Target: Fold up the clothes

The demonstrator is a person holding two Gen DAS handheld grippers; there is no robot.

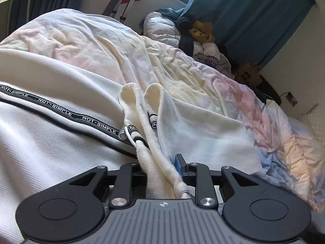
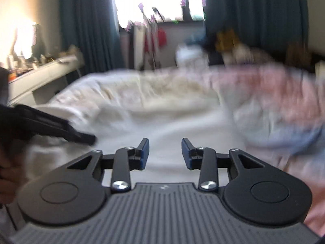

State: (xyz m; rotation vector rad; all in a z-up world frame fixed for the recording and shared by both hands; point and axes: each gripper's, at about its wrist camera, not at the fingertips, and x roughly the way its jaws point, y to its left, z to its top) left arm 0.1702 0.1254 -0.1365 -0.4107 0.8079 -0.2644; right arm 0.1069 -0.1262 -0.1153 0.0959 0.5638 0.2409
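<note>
Fold in progress: left gripper [image 1: 162, 174] clamps the ribbed cuffs of the white garment [image 1: 61, 126] lying on the pastel bed cover [image 1: 203, 81], while right gripper [image 2: 165, 152], jaws apart and empty above that garment, likely needs 1 new grasp point.

The left wrist camera is sitting low and close over white clothing [image 1: 61, 134], looking along the bed [image 1: 203, 77] toward the clothes pile [image 1: 195, 38]. The right wrist camera is looking higher, blurred, across the same bed [image 2: 162, 93] toward the window [image 2: 150, 0].
</note>
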